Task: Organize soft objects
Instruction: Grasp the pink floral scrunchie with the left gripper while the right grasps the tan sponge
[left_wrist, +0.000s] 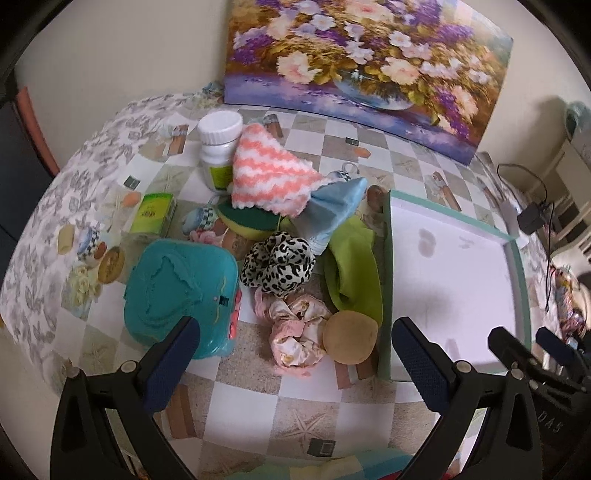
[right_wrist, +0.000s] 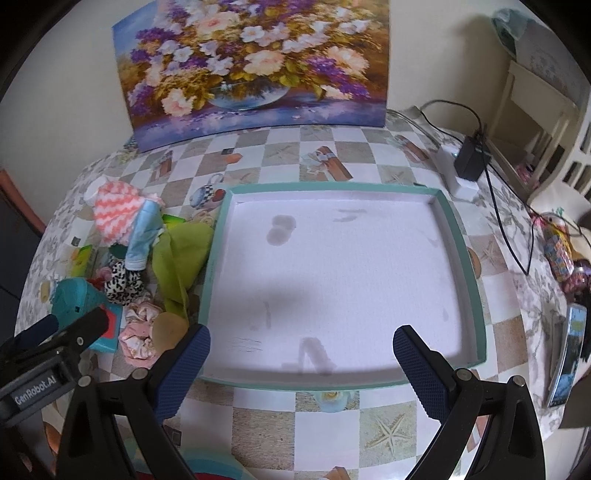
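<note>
A pile of soft things lies left of a teal-rimmed white tray (left_wrist: 387, 258) (right_wrist: 218, 236): a pink-and-white knitted cloth (left_wrist: 269, 173) (right_wrist: 114, 214), a light blue cloth (left_wrist: 332, 210) (right_wrist: 142, 236), a green cloth (left_wrist: 351, 266) (right_wrist: 181, 254), a leopard scrunchie (left_wrist: 279, 264) (right_wrist: 123, 282), a pink scrunchie (left_wrist: 293, 332) (right_wrist: 138, 332), a tan round sponge (left_wrist: 349, 338) (right_wrist: 170, 328) and a green-yellow sponge (left_wrist: 245, 219). My left gripper (left_wrist: 295, 365) is open above the table in front of the pink scrunchie. My right gripper (right_wrist: 301, 369) is open over the tray's near edge. The tray holds nothing.
A teal wipes pack (left_wrist: 181, 291) (right_wrist: 79, 301), a white bottle (left_wrist: 218, 147) and a green box (left_wrist: 153, 214) stand left of the pile. A flower painting (left_wrist: 369, 62) leans at the back. A charger and cables (right_wrist: 471, 162) lie right of the tray.
</note>
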